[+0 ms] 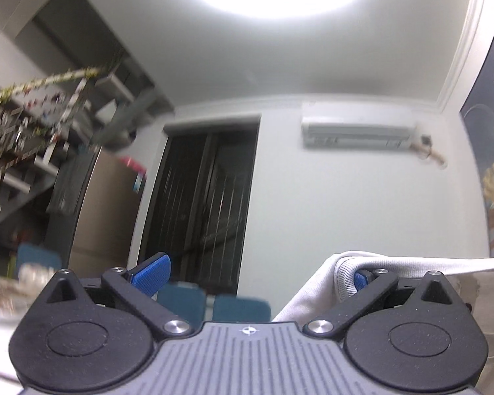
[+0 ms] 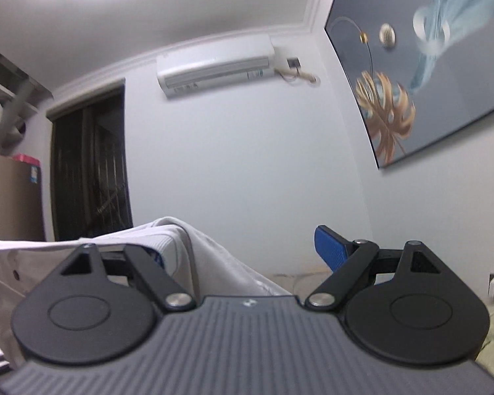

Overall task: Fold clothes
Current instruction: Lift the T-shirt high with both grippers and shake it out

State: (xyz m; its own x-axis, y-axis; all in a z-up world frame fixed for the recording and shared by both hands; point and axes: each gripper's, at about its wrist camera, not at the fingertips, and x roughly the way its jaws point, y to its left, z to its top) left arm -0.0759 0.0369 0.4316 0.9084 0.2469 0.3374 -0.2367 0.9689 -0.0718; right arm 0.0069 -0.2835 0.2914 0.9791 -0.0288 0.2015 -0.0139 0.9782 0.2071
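Clearly soft, light and floppy: white garment (image 1: 313,289) slung in the air between left claw (image 1: 257,273) and right claw (image 2: 243,247), ribbed edge hooked over one finger of each. Both claws spread wide, pinching nothing. Best gripped at ribbed hem corners.
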